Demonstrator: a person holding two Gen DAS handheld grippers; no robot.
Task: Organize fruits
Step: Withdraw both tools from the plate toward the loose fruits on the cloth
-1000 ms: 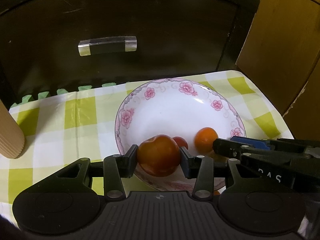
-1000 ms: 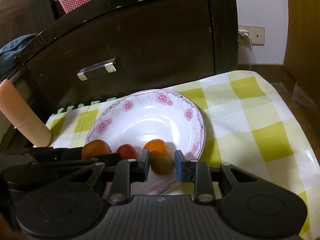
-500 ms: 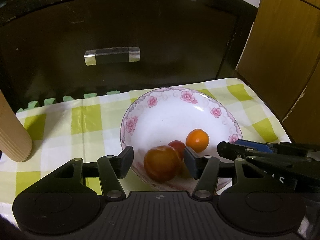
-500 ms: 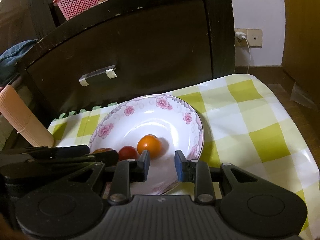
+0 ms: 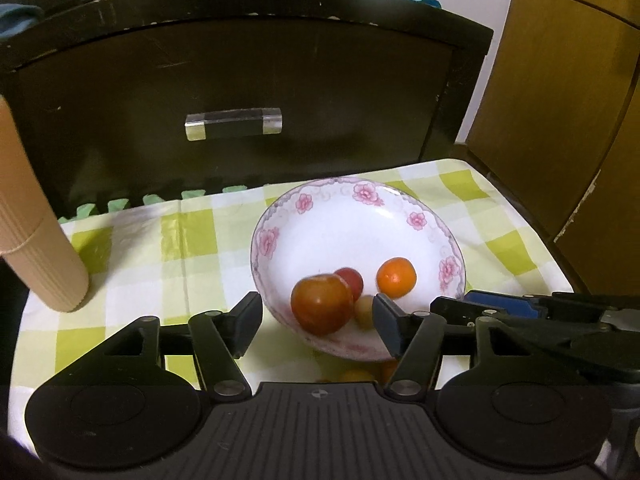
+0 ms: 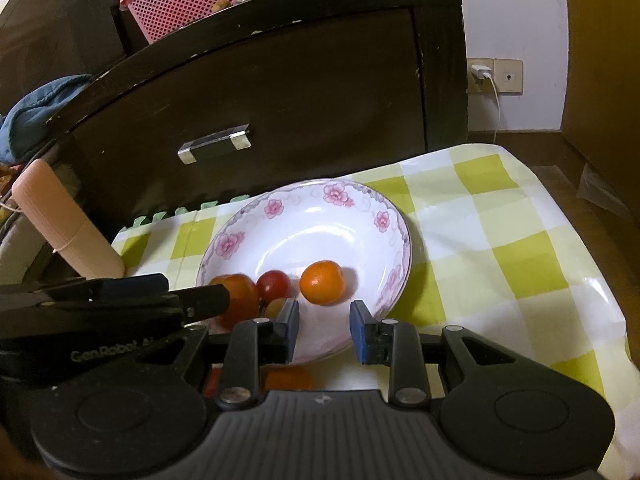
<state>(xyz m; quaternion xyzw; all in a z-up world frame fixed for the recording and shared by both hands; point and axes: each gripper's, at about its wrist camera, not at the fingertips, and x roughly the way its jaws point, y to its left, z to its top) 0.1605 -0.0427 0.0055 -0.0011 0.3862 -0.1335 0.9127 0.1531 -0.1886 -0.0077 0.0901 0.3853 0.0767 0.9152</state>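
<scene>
Both the left gripper (image 5: 316,316) and right gripper (image 6: 324,326) gape empty, seemingly above the floral plate (image 5: 400,208), fruit just ahead.

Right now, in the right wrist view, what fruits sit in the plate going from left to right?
Large red-orange fruit → small red fruit → orange, all inside the floral plate.

Black claw (image 5: 316,316) – blue pads, 4 silver screws.

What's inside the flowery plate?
Four fruits lie in the plate: a big red-orange one, a small red one, an orange one and a pale one, partly hidden.
</scene>
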